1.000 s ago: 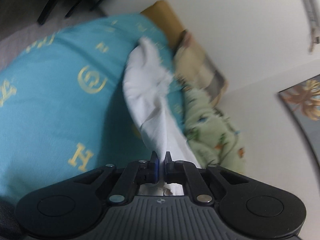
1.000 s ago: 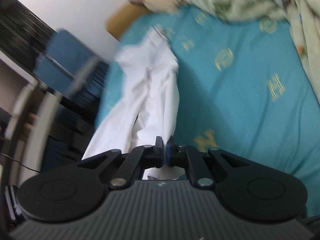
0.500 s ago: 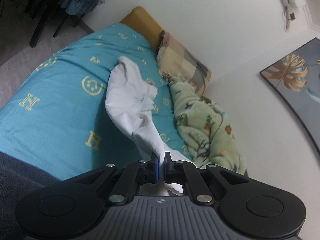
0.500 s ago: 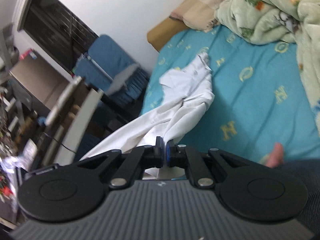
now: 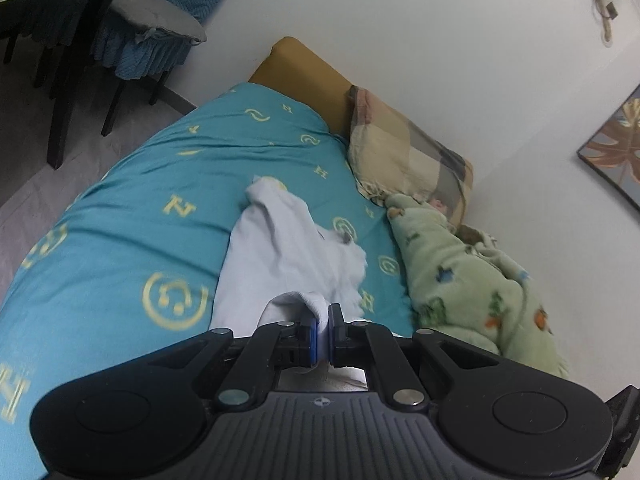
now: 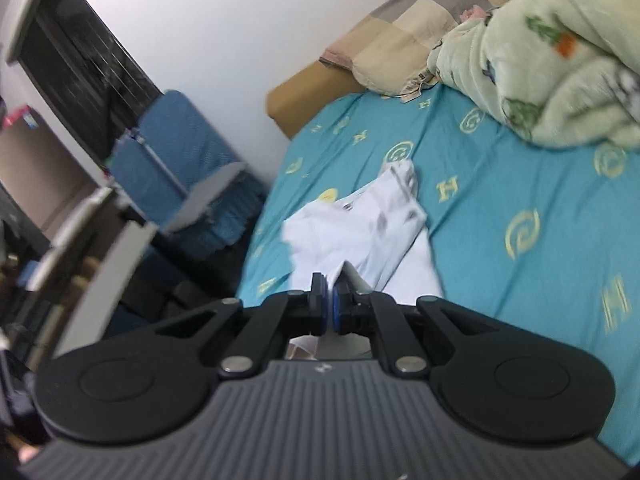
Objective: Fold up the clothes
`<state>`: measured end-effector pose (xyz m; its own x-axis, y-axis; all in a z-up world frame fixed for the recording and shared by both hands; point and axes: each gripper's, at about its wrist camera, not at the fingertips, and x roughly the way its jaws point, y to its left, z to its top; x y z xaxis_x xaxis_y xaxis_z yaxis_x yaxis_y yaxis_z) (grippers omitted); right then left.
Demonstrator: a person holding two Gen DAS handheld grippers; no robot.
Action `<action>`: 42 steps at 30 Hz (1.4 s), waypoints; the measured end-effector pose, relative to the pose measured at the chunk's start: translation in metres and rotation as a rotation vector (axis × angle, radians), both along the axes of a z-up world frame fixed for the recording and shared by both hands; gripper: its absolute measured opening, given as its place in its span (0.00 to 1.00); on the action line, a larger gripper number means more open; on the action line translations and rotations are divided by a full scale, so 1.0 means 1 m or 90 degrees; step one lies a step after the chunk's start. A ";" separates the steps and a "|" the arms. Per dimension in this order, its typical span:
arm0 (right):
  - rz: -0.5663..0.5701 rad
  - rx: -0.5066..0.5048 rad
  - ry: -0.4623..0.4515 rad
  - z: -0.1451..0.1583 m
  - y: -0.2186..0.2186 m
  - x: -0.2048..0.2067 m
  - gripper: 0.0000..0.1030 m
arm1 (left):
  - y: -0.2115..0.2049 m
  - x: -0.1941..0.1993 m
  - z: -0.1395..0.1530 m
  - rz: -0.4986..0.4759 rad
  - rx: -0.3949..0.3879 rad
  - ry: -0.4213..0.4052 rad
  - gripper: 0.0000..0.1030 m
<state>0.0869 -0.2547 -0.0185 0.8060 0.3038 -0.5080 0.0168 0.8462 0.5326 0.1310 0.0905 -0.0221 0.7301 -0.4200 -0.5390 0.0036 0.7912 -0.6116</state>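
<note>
A white garment (image 5: 280, 256) lies crumpled on a teal bedsheet (image 5: 120, 220) with yellow logos. My left gripper (image 5: 323, 320) is shut on a near edge of the garment. In the right wrist view the same white garment (image 6: 372, 232) stretches away over the sheet (image 6: 520, 200). My right gripper (image 6: 330, 300) is shut on another near edge of it. Both held edges are bunched between the jaws, and the far end rests on the bed.
A checked pillow (image 5: 408, 156) and a green patterned blanket (image 5: 460, 280) lie at the head and wall side of the bed. A blue-covered chair (image 6: 180, 168) and dark furniture (image 6: 72, 64) stand beside the bed. A brown headboard (image 5: 300, 68) meets the white wall.
Both grippers have moved with the garment held. Its hanging, stretched part has come down and now lies more bunched on the sheet, closer to the fingers.
</note>
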 end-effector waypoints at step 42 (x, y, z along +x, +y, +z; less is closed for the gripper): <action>0.010 -0.235 -0.149 -0.007 0.035 -0.082 0.82 | -0.065 -0.117 0.022 -0.044 0.323 -0.236 1.00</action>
